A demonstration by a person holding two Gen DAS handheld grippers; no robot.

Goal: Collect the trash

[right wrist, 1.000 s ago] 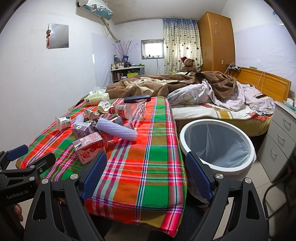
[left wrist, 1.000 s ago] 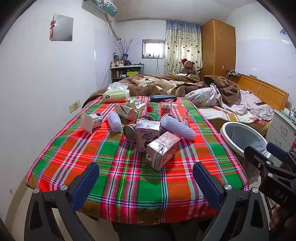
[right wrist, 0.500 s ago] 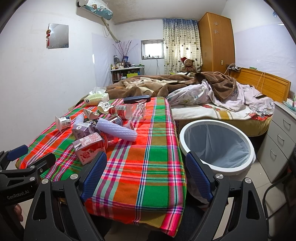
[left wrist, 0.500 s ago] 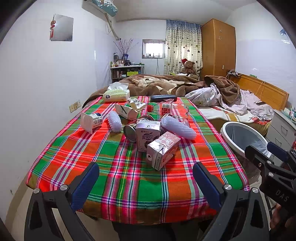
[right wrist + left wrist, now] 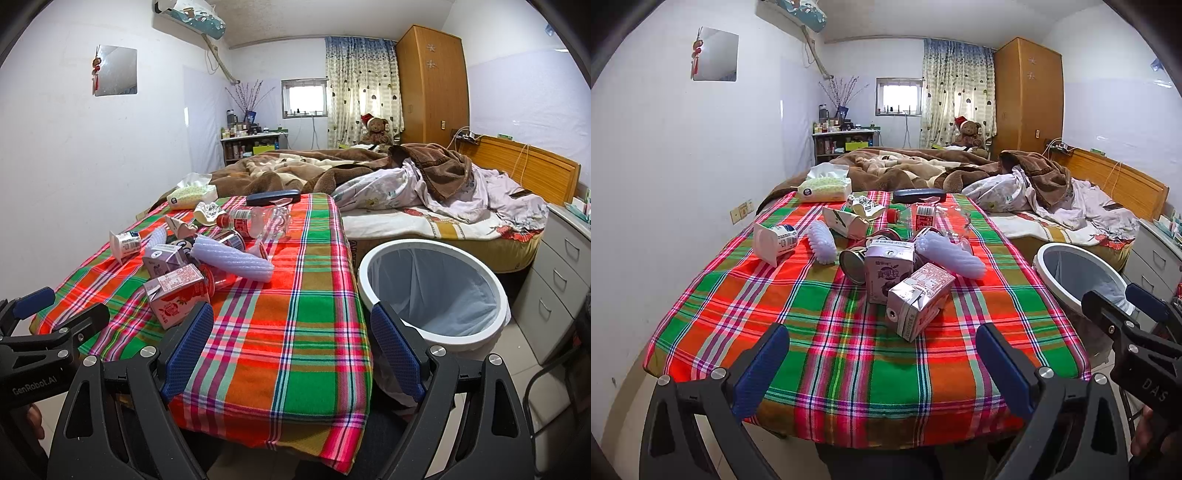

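Note:
Trash lies on a plaid-covered table (image 5: 820, 354): a pink drink carton (image 5: 918, 301) on its side nearest me, a purple carton (image 5: 888, 271) upright behind it, a tin can (image 5: 852, 261), a white foam sleeve (image 5: 949, 253), a yogurt cup (image 5: 775, 242) and a clear bottle (image 5: 925, 214). A white bin (image 5: 432, 291) with a liner stands right of the table. My left gripper (image 5: 882, 363) is open and empty at the table's near edge. My right gripper (image 5: 291, 349) is open and empty over the near right corner, beside the pink carton (image 5: 177, 295).
A tissue pack (image 5: 823, 188) and a dark case (image 5: 918, 195) lie at the table's far end. A bed with rumpled blankets (image 5: 406, 184) lies behind. Grey drawers (image 5: 557, 280) stand right of the bin. A white wall runs along the left.

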